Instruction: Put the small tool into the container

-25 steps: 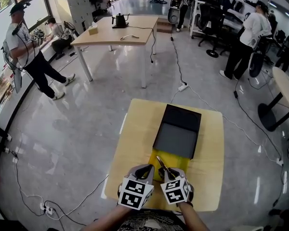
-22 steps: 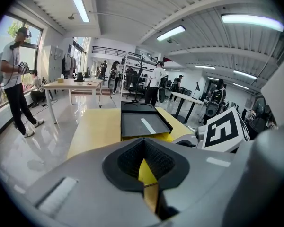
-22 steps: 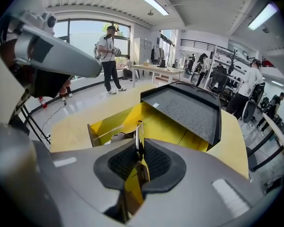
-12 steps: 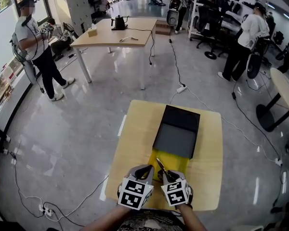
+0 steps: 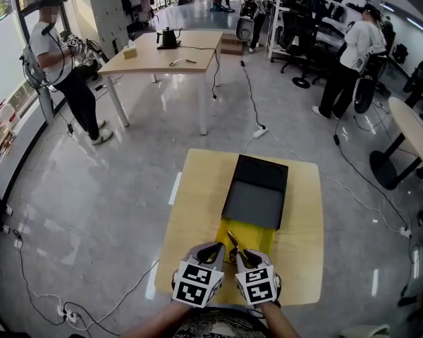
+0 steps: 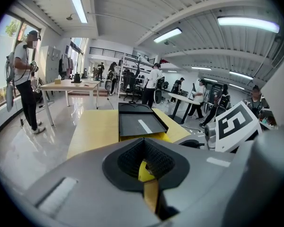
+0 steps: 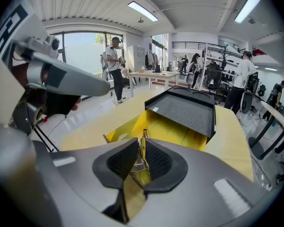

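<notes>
Black tray [image 5: 257, 189] roofs the yellow container [image 5: 262, 235] farther back — near end (uncovered) open.

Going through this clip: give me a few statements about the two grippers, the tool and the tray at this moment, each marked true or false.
1. The right gripper is shut on the small tool. True.
2. The small tool lies in the black tray. False: it is held between the right gripper's jaws, short of the tray.
3. The left gripper has its jaws wide apart. False: they stand together, and no tool shows between them.
4. The black tray lies farther along the yellow table than both grippers. True.
5. The kettle stands on the yellow table. False: it stands on the far table across the room.
</notes>
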